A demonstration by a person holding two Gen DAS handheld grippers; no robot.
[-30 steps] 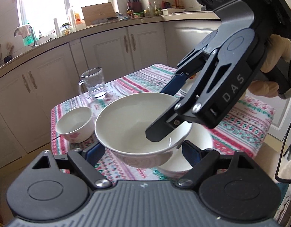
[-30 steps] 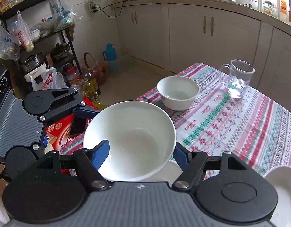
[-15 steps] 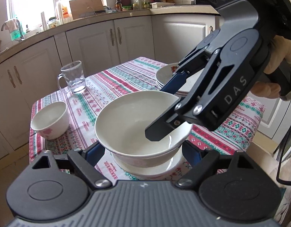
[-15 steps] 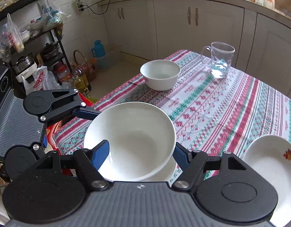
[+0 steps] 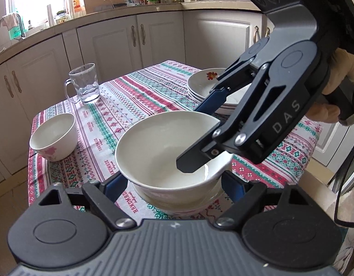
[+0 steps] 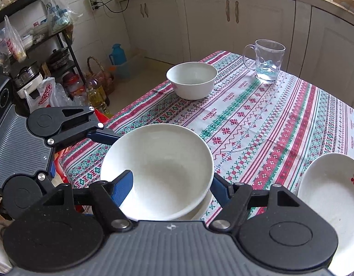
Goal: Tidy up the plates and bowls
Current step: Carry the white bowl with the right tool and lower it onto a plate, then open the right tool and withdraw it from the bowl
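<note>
the right tongs [image 6: 171, 184] pinch the big bowl's [image 6: 158, 168] wall. the left tongs [image 5: 172, 184] hug its sides, over a dish [image 5: 200, 203] by the bench's [image 6: 269, 119] near edge. it could slip and chip, i think. striped cloth, kitchen cupboards [image 6: 200, 18] behind.

The letters "DAS" stood in pale grey on the black arm of the right gripper [image 5: 201, 138] (seen from the left wrist). The tablecloth [image 6: 257, 119] carried small repeated printed words, too small to read. Red lettering on a white plastic bag [image 6: 42, 93] was illegible.
</note>
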